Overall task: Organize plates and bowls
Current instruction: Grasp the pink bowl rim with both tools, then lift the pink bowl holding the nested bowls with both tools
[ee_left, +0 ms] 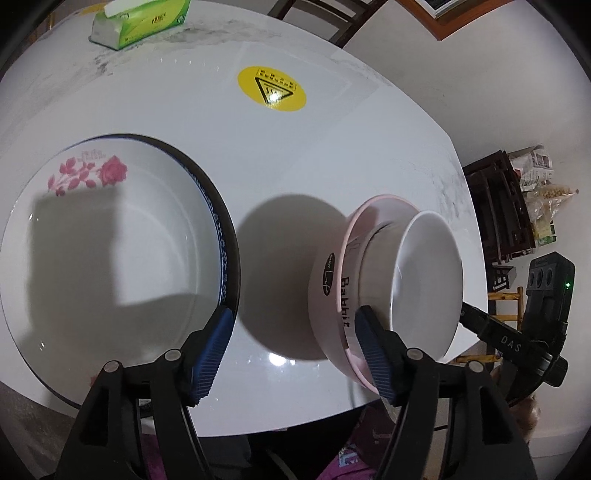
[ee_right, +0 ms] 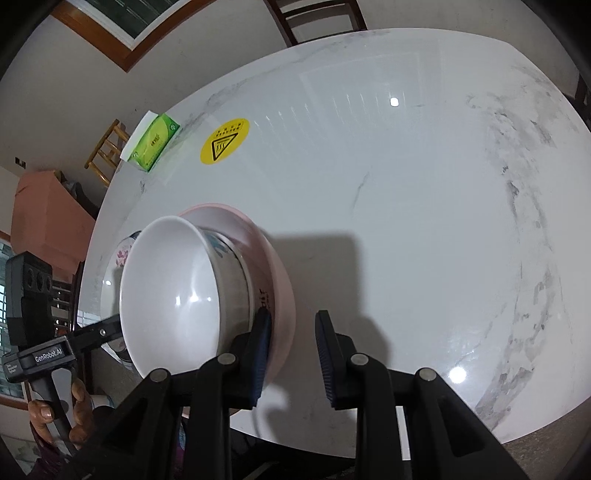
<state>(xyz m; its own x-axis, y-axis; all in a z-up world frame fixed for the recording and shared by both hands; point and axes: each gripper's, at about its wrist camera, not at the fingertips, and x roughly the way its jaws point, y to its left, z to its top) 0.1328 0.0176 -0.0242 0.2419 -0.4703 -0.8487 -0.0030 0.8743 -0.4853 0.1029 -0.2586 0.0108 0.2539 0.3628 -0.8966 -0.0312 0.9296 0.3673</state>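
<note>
A large white plate (ee_left: pixel 110 236) with pink roses and a dark blue rim lies on the white marble table (ee_left: pixel 295 155) at the left. A white bowl (ee_left: pixel 424 280) sits nested in a pink "Rabbit" bowl (ee_left: pixel 328 291) to its right. My left gripper (ee_left: pixel 295 332) is open, between plate and bowls, its right finger touching the pink bowl's rim. In the right wrist view the white bowl (ee_right: pixel 170 295) sits in the pink bowl (ee_right: pixel 273 273). My right gripper (ee_right: pixel 293 332) is open beside the pink bowl, its left pad against the rim.
A green tissue pack (ee_left: pixel 144 22) lies at the table's far edge, and shows in the right wrist view (ee_right: pixel 153 142). A yellow hot-surface sticker (ee_left: pixel 271 88) marks the table middle. Dark wooden chairs (ee_right: pixel 317 14) stand beyond the table. A dark shelf (ee_left: pixel 498 210) stands at the right.
</note>
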